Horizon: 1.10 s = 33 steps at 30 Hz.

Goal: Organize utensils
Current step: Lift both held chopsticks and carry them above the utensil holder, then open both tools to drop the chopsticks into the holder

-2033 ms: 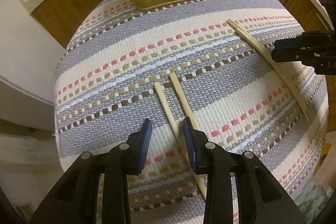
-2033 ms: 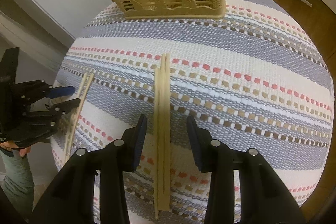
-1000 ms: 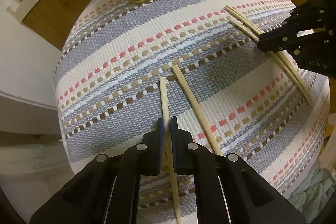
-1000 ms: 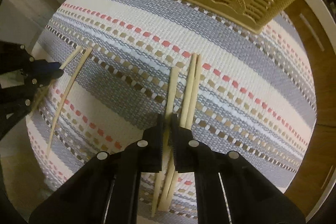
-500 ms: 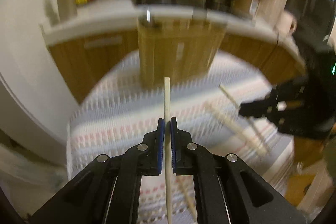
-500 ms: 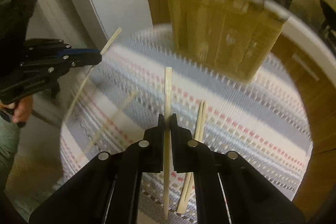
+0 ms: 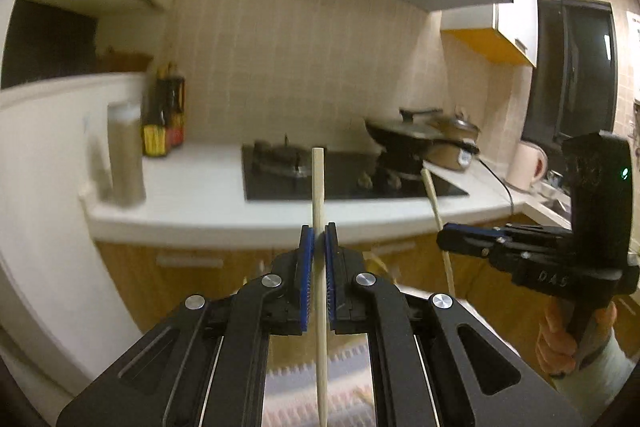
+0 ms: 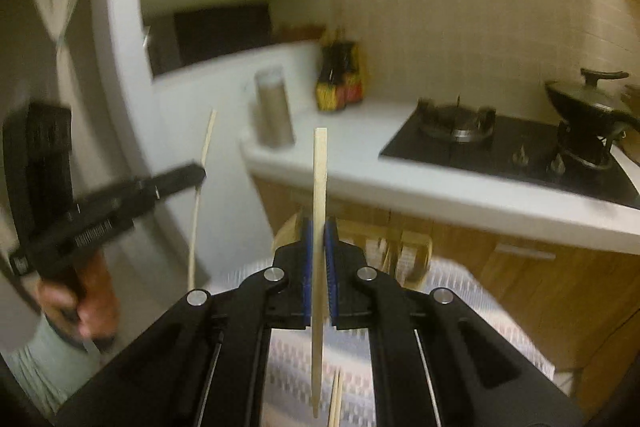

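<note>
Each claw pinches one wooden chopstick upright: the left claw (image 7: 319, 241) grips its chopstick (image 7: 318, 187), the right claw (image 8: 319, 239) grips another chopstick (image 8: 319, 179), above the striped mat (image 8: 460, 291).

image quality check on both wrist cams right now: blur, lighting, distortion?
Left wrist view: the black left gripper and its pale wooden chopstick are sharp; the white counter is softly blurred, lighting warm and dim, a bright ceiling light clips at top right, fisheye bends the edges. Right wrist view: heavier motion blur, smearing the tan slotted basket and striped woven mat; the black right gripper stays crisp.
</note>
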Tool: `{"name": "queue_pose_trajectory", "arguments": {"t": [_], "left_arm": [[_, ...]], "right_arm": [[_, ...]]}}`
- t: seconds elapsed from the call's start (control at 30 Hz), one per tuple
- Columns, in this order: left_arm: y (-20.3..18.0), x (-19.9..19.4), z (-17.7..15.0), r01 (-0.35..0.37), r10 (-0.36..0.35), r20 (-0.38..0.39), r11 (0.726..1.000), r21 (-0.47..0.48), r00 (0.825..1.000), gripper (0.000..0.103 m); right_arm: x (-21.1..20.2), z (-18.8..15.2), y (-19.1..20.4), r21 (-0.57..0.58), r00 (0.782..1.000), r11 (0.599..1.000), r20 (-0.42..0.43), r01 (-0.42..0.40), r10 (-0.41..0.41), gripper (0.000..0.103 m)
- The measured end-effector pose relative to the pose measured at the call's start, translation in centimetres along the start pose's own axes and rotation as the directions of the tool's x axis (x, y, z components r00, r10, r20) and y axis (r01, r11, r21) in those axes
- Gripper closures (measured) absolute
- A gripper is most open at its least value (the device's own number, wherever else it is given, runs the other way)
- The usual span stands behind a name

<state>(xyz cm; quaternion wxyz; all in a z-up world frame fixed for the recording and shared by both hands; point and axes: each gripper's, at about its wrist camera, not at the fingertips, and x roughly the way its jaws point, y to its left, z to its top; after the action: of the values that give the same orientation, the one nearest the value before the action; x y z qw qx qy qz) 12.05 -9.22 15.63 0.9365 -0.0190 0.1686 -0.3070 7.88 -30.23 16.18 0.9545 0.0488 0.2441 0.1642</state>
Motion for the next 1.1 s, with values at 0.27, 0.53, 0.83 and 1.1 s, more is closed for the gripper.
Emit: {"name": "queue_pose_trajectory", "arguments": {"t": [0.27,0.53,0.83,1.1], "left_arm": [[1.4,4.3,2.0,-0.017,0.019,0.128,1.0,-0.018,0.992,0.099],[3.8,8.7,1.2,-0.018,0.028,0.18,0.998,-0.058,0.983,0.099],[4.7,11.2,-1.5,-0.082,0.087,0.215,0.996,-0.033,0.973,0.099],[6.5,12.0,-3.3,-0.067,0.077,0.198,0.996,-0.057,0.977,0.099]], "right_arm": [[1.6,2.9,-3.2,0.048,0.975,0.997,0.208,0.066,-0.075,0.099],[4.1,3.1,-5.9,0.065,0.925,0.98,0.324,0.186,-0.197,0.099],[8.1,0.8,-7.1,0.057,0.918,0.974,0.326,0.219,-0.225,0.099],[9.0,-1.1,-7.2,0.047,0.92,0.975,0.326,0.216,-0.219,0.098]]}}
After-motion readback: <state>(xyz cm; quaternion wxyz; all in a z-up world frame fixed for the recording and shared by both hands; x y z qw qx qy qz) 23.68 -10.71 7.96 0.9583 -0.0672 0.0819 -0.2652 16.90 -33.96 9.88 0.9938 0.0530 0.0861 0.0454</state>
